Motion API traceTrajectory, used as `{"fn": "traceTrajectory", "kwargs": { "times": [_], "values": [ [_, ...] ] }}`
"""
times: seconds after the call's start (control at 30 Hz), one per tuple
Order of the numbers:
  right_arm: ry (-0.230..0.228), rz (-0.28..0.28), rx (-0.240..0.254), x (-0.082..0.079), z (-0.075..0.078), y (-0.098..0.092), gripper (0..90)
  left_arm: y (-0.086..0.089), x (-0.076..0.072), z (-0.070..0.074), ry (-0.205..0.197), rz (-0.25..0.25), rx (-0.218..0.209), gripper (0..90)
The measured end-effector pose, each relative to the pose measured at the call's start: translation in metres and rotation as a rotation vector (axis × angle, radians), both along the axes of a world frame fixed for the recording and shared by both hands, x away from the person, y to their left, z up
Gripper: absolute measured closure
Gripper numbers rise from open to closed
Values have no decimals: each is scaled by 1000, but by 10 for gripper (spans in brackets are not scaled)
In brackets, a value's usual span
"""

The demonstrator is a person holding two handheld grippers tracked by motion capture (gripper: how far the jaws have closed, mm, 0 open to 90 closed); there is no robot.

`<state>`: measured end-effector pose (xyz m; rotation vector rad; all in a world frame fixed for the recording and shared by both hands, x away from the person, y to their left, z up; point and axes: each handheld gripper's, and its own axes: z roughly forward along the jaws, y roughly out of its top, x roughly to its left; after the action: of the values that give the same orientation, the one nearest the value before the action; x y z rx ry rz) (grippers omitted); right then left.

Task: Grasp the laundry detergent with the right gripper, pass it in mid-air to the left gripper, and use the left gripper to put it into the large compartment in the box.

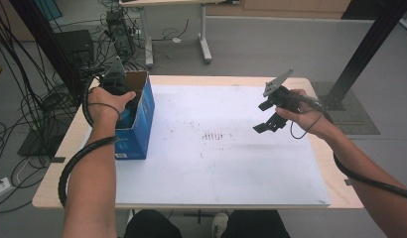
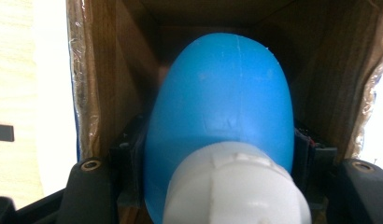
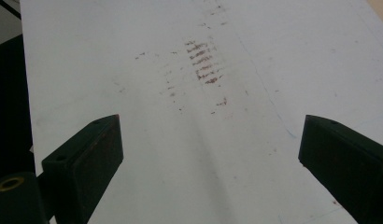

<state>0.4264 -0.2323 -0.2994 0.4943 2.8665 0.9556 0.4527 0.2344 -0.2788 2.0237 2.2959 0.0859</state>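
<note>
Now, line by line:
Left tongs [image 1: 123,94]: down inside the open top of the box, at the left end of the bench; the person's left hand [image 1: 108,105] grips the tool from above.
Left tongs, state: clamped on the blue bottle, one black jaw pressed against each flank of it, as the left gripper view shows.
Blue bottle [image 2: 224,98]: inside the box, between its brown inner walls; its white cap [image 2: 234,186] points toward the camera and its rounded blue body runs away into the box.
Box [image 1: 140,124]: blue outside, brown card inside, top flaps open; it stands on the left edge of the white sheet.
Right tongs [image 1: 269,123]: held in the air over the right part of the bench, tilted down toward the sheet, well apart from the box.
Right tongs, state: apart, with bare sheet between the two jaws in the right gripper view.
White sheet [image 1: 231,163]: covers most of the bench; a patch of small brown marks [image 3: 203,63] lies near its middle.
Bench [image 1: 72,144]: pale wood, showing as a border around the sheet.
</note>
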Motion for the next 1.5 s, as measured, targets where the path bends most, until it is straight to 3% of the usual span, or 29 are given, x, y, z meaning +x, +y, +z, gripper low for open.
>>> {"fn": "traceTrajectory", "kwargs": {
  "times": [1.5],
  "values": [
    [-20,-21,-8,2,10,-10,64,0,2,0,0,0,2,353]
  ]
}}
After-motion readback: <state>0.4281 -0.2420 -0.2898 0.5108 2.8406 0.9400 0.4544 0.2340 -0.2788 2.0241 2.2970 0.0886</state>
